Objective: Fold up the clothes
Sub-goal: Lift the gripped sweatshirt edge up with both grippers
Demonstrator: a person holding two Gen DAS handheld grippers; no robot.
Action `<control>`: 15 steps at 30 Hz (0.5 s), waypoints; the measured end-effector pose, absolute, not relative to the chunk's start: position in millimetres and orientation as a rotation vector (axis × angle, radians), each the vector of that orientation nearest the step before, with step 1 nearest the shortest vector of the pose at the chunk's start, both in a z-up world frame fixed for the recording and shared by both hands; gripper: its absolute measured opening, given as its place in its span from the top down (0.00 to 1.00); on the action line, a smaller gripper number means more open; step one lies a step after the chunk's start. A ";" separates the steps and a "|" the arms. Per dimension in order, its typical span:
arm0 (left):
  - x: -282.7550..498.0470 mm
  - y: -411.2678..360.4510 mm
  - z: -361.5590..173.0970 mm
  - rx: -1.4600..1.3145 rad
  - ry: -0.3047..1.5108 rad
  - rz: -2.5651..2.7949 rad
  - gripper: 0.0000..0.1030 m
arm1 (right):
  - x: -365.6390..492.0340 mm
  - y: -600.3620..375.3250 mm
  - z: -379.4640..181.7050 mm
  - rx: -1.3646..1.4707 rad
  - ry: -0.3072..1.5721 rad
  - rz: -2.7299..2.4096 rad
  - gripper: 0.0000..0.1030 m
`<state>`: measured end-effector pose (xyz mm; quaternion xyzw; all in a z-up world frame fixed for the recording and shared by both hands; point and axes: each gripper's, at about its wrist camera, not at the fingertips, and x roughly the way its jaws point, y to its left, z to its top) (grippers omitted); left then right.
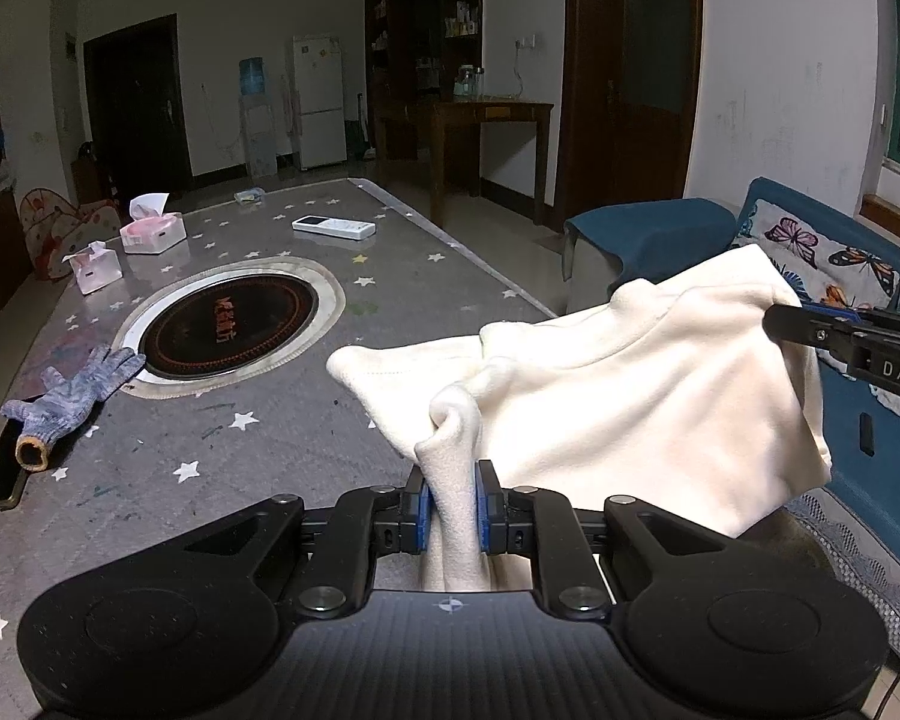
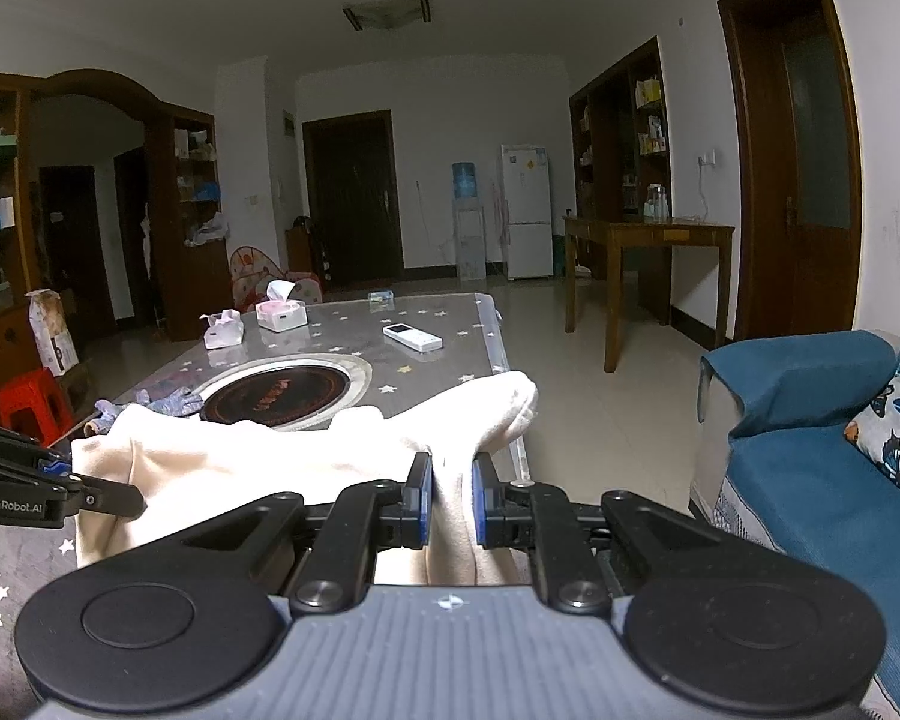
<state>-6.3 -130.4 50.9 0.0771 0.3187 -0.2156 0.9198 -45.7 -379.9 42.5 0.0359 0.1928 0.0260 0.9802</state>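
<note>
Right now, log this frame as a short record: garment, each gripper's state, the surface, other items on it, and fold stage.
garment: cream garment, bunched, held up between both grippers
left gripper: shut on a gathered edge of the cloth
right gripper: shut on another bunched edge
surface: grey star-patterned table with round inset cooktop
other items: knit glove, two tissue packs, white remote
fold stage: no flat fold visible yet
</note>
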 end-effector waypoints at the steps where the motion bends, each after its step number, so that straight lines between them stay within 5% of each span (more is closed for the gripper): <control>1: -5.2 -130.8 50.0 0.160 0.658 -0.443 0.85 | -44.9 -380.0 41.6 0.073 0.391 0.052 0.89; 15: 13.7 -136.3 37.0 0.179 0.698 -0.436 0.85 | -24.2 -384.7 28.1 0.078 0.435 0.054 0.89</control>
